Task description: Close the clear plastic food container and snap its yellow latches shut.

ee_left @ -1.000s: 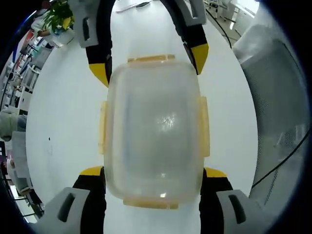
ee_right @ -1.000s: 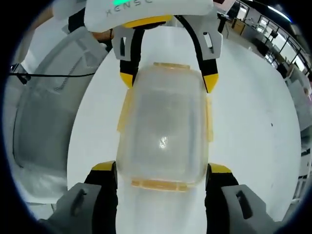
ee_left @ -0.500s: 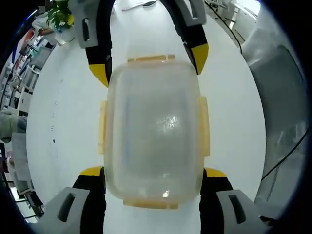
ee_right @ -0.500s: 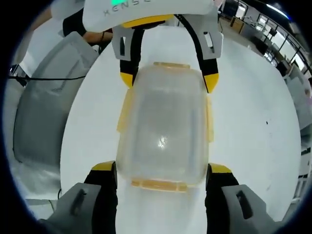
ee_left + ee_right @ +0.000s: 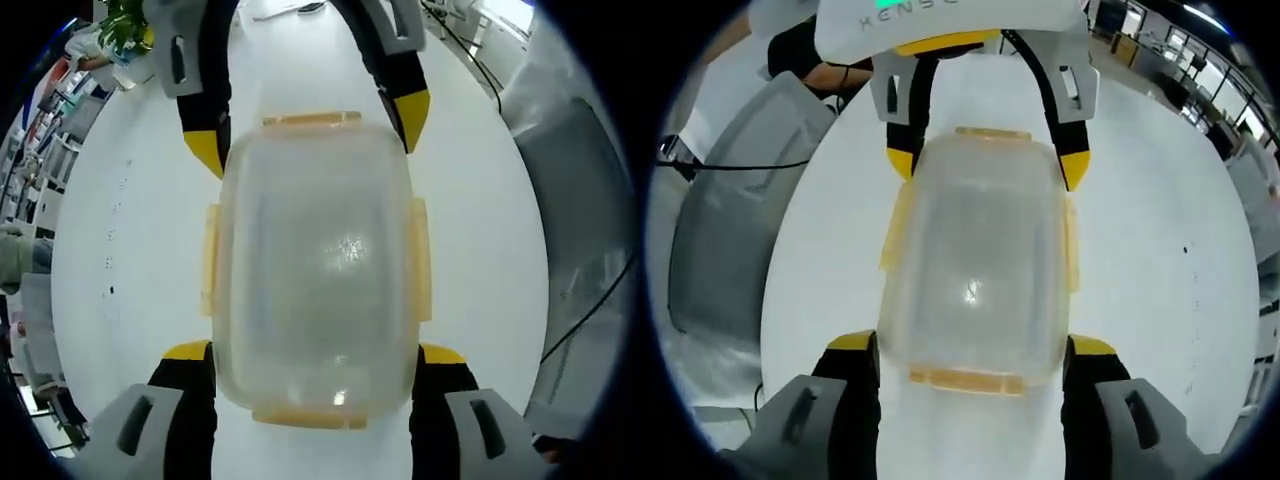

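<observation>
Lid sits on the container (image 5: 315, 265) — both tongs, left (image 5: 312, 352) and right (image 5: 972, 345), clamp its ends; latches (image 5: 416, 260) look unsnapped

The left gripper view looks straight down its own jaws, very close to the clear container (image 5: 313, 265) held between them. The right gripper view looks at the same container (image 5: 975, 270) from the other end. Each view has the other gripper's yellow tips beyond the box's far end, and both share the white table (image 5: 130, 250).
</observation>
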Tool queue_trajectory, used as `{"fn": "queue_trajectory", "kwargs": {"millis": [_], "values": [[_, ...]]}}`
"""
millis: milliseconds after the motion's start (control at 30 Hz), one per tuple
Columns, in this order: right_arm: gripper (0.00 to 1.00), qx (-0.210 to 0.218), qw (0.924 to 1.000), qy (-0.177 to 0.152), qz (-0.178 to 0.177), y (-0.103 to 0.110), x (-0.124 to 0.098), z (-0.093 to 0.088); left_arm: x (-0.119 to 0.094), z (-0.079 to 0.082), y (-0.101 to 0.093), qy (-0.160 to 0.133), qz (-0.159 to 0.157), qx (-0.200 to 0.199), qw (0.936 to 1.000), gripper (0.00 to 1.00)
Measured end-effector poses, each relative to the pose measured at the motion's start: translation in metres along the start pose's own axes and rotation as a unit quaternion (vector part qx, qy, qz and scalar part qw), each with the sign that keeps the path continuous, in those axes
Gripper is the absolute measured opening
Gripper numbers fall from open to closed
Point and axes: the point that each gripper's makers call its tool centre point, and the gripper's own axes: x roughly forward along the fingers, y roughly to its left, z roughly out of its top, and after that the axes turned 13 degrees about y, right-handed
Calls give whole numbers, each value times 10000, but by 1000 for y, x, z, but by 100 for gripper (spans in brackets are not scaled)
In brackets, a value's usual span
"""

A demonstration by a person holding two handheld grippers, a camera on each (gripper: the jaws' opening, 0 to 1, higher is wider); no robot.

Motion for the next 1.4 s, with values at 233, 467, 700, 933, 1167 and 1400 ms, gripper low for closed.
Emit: {"fn": "queue_trajectory", "kwargs": {"millis": [233, 467, 700, 933, 1167, 1400], "values": [[72, 57, 10000, -44, 48, -2, 1, 0, 0, 0, 2, -22, -12, 45, 10000, 76], [74, 48, 10000, -36, 52, 0, 4, -2, 0, 0, 3, -10, 50, 6, 10000, 76], [75, 88, 9999, 6, -72, -1, 4, -6, -8, -2, 4, -109, 135, -103, 9998, 73], [98, 327, 9987, -373, -112, 3, -8, 1, -22, 6, 5, -554, 308, -509, 9967, 95], [100, 526, 9964, -649, -114, 14, -18, 2, -35, 16, -3, -1197, 200, -1434, 9822, 99], [100, 695, 9941, -732, -394, 19, -25, -1, -56, 20, 0, -2004, 385, -2421, 9486, 99]]}}
